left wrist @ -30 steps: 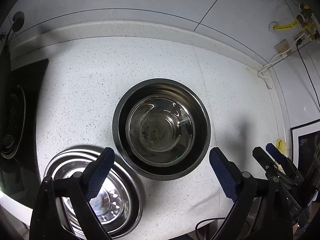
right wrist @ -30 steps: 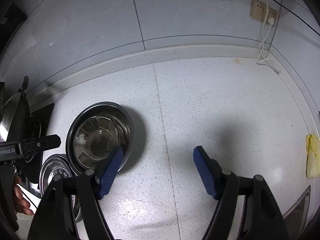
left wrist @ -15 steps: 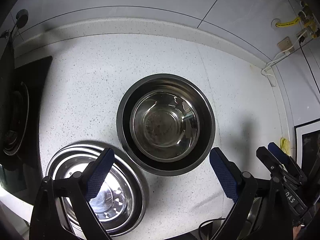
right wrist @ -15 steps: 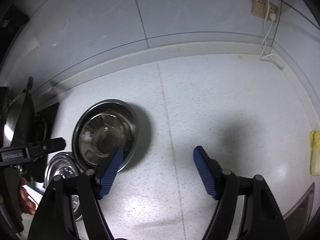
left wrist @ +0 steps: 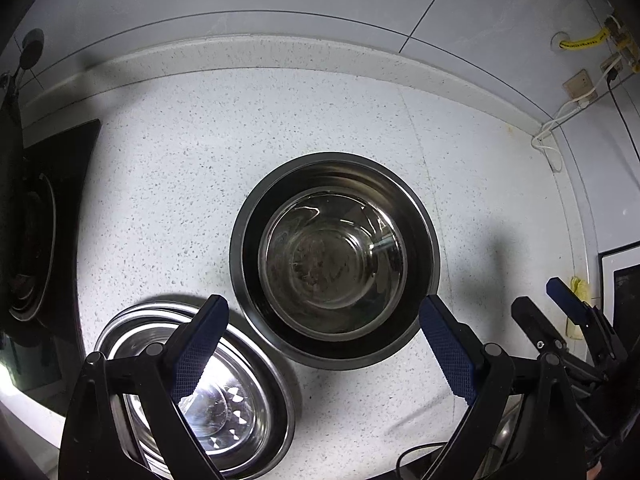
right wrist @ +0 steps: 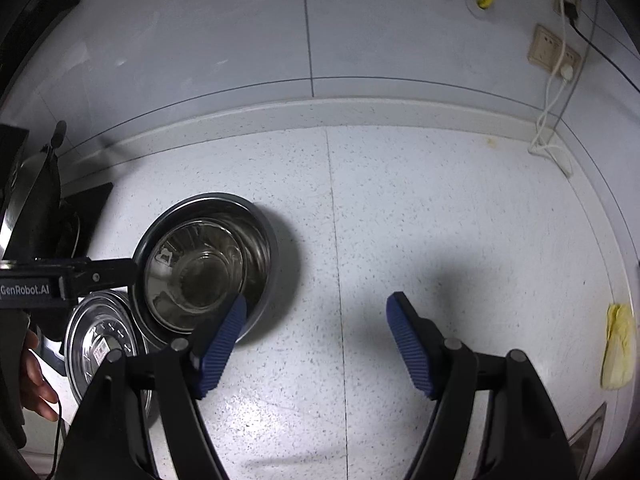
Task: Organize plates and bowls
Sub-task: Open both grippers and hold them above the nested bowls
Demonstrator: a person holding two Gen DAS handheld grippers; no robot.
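Observation:
Two nested steel bowls [left wrist: 334, 260] stand on the white speckled counter [left wrist: 160, 168], a smaller one inside a larger dark-rimmed one. A stack of steel plates [left wrist: 224, 400] lies at the bowls' front left, partly under my left finger. My left gripper [left wrist: 320, 354] is open and empty, held above the bowls' near rim. My right gripper [right wrist: 316, 344] is open and empty, to the right of the bowls [right wrist: 208, 264]; its left fingertip overlaps their rim in the view. The plates [right wrist: 104, 344] show at the lower left there. The right gripper [left wrist: 560, 312] also shows in the left view.
A black stove [left wrist: 36, 240] sits at the counter's left end. A grey tiled wall [right wrist: 360, 40] runs behind, with sockets [right wrist: 552, 52] and a white cable [right wrist: 548, 120] at the right. A yellow cloth [right wrist: 618, 344] lies at the far right edge.
Both cameras have drawn back and up a little, so the bowls and plates shifted slightly in view. Both grippers stayed open and empty. The bowls and plates have not moved.

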